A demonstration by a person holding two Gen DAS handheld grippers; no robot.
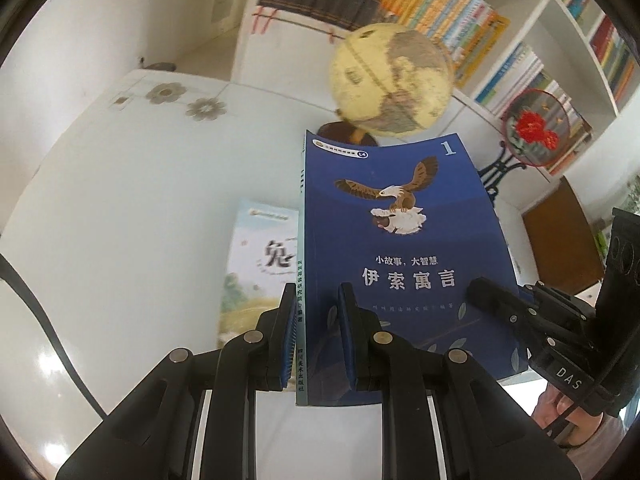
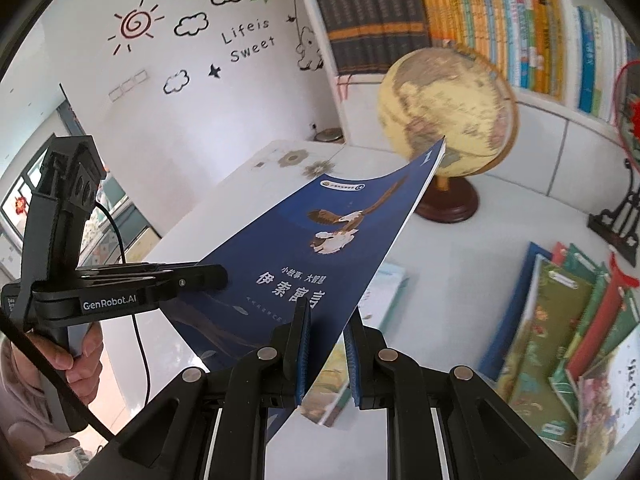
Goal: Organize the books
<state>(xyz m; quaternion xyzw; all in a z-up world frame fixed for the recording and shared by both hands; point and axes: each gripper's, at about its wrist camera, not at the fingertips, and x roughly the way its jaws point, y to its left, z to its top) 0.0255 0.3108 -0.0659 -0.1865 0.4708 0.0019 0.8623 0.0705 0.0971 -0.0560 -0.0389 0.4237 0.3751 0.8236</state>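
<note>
Here the left tongs (image 1: 316, 336) are clenching the spine edge of the blue book (image 1: 404, 264), while the right tongs (image 2: 326, 354) are clamping its opposite edge, both lifting it above the white table (image 1: 120, 216). A pale book (image 1: 256, 264) is lying beneath. Behind, the globe (image 2: 448, 112) is standing before a bookshelf (image 2: 552, 108) packed with upright books; further right, leaning books (image 2: 560, 340) are resting on the table.

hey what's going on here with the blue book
A person is holding a blue book up off the white table with two handheld grippers. The left gripper clamps its spine edge and the right gripper clamps the opposite edge. A pale book lies on the table underneath, a globe stands behind, and more books lean to the right.
</note>
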